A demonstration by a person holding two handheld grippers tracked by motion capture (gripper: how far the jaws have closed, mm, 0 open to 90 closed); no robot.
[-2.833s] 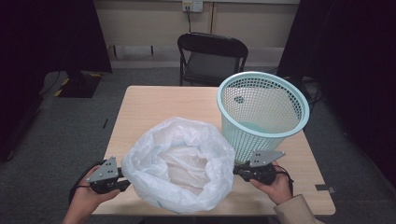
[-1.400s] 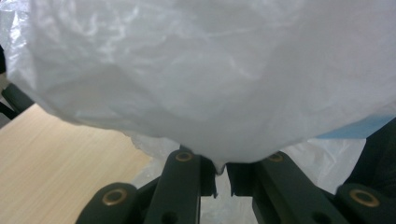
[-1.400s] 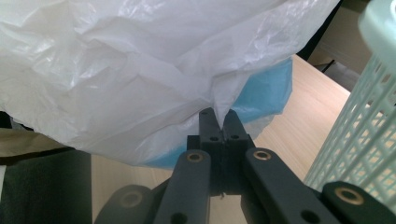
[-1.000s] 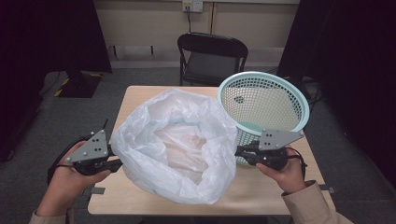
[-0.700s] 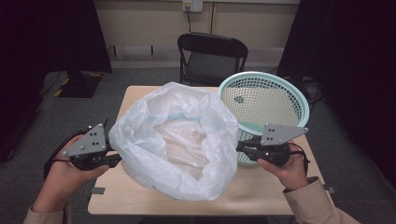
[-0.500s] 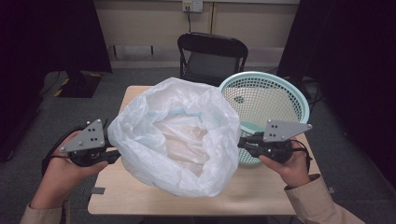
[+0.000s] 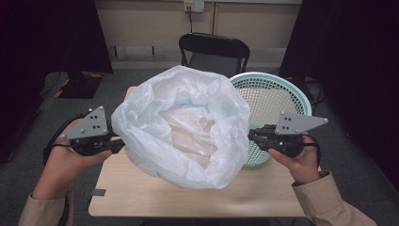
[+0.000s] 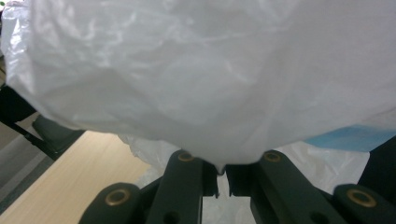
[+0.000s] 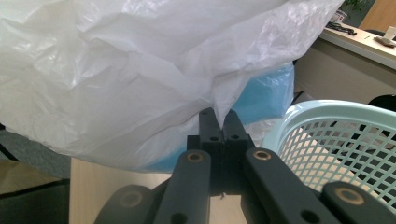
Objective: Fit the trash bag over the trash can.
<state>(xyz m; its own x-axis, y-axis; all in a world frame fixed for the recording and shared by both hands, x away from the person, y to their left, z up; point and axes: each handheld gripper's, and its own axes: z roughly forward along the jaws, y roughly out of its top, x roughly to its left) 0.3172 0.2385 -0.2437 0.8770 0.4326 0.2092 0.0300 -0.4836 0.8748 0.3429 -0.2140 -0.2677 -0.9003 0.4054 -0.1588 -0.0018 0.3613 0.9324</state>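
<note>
A large white plastic bag (image 7: 183, 127) hangs open-mouthed above the wooden table (image 7: 141, 197), stretched between both grippers. My left gripper (image 7: 118, 143) is shut on the bag's left rim; in the left gripper view the film (image 8: 201, 84) is pinched between the jaw tips (image 8: 222, 173). At the right, my right gripper (image 7: 251, 136) is shut on the right rim, and the right gripper view has a fold of the bag (image 9: 140, 74) caught between its closed tips (image 9: 219, 119). Something light blue (image 9: 261, 98) shows through the film. A mint mesh basket (image 7: 275, 101) stands just behind the right gripper.
A black folding chair (image 7: 214, 54) stands behind the table's far edge. The basket (image 9: 336, 144) sits close to the right gripper's side. Bare tabletop (image 8: 60, 182) lies under the bag near the front edge. Grey carpet surrounds the table.
Both hands have risen with the bag, lifting it off the table. The bag's mouth now stands higher and hides more of the basket's left rim.
</note>
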